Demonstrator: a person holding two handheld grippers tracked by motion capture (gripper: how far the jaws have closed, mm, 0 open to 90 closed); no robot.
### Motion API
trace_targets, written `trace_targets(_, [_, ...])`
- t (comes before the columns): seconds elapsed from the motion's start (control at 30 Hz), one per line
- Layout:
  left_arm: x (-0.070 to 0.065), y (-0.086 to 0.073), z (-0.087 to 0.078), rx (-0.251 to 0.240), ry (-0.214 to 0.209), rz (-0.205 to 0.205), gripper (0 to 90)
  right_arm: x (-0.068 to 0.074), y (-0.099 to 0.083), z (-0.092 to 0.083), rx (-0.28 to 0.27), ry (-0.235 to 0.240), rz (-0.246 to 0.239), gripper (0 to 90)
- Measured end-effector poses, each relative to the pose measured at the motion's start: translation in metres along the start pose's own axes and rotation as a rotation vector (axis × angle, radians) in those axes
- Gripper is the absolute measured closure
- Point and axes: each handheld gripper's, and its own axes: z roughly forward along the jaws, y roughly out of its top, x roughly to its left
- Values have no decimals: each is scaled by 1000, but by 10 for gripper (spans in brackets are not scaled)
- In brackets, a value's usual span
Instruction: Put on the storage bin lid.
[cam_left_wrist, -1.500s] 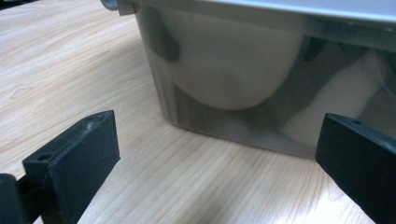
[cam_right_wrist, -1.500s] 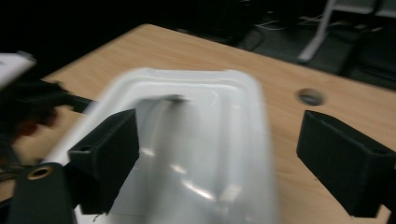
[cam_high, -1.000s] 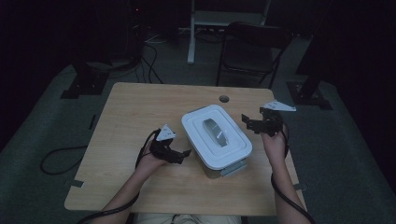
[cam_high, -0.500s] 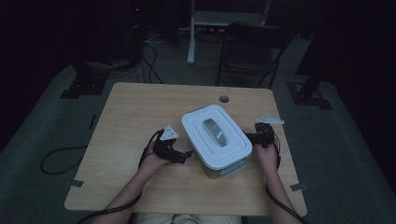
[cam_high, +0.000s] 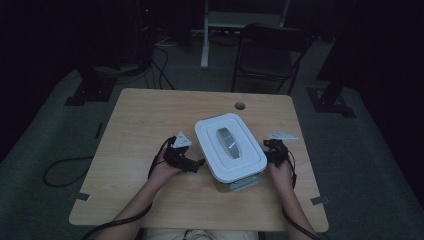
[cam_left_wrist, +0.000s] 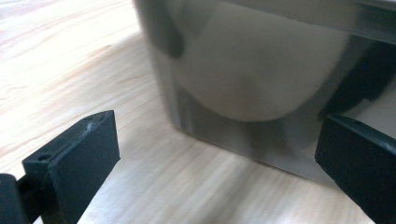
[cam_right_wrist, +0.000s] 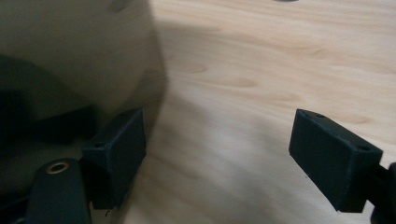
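Note:
A clear plastic box with a white lid (cam_high: 230, 145) stands on the wooden table (cam_high: 150, 115), a little right of the middle. My left gripper (cam_high: 200, 162) rests low at the box's left side, open. Its jaws (cam_left_wrist: 219, 154) stand wide, with a lower corner of the box (cam_left_wrist: 252, 79) just ahead of them. My right gripper (cam_high: 267, 150) is down at the box's right side, open. Its jaws (cam_right_wrist: 219, 144) have just been closing a little, with bare table between them. The box wall (cam_right_wrist: 70, 56) lies beside its left jaw.
A round cable hole (cam_high: 240, 106) sits near the table's far edge. A dark chair (cam_high: 270, 50) and a white stand (cam_high: 205, 35) are behind the table. Cables (cam_high: 65, 165) lie on the floor at the left. Bare wood stretches across the table's left half.
My right hand has come down from above the table to the box's right side. The left hand and the box have stayed put.

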Motion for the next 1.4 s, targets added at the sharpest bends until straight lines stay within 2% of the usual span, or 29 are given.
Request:
trace_targets(0.07, [5,0,-1,4,10,-2,5,3,-2,2,17,42,16,185])
trace_targets(0.2, [14,-1,0,10,17,-9,4,15,-4,0,-12,8,0,186])
trace_targets(0.33, [20,-1,-2,16,26,-14,5,23,-6,0,-21,-3,-5,189])
trace_targets(0.47, [26,-3,-4,15,41,-19,5,30,-8,0,-19,6,-9,189])
trace_targets(0.57, [29,-4,-5,14,43,-20,5,35,-7,0,-21,-3,-28,189])
trace_targets(0.77, [38,-4,-6,18,59,-25,5,41,-2,4,-28,-16,-45,190])
trace_targets(0.97, [46,-2,-5,27,71,-34,5,43,4,11,-21,1,-49,193])
trace_targets(1.1, [51,0,-3,39,87,-22,5,44,6,15,-11,2,-55,205])
trace_targets(1.3, [60,1,1,48,101,-31,5,46,5,18,-14,17,-34,205])
trace_targets(1.4, [63,3,3,53,107,-29,5,47,6,19,-7,25,-40,204])
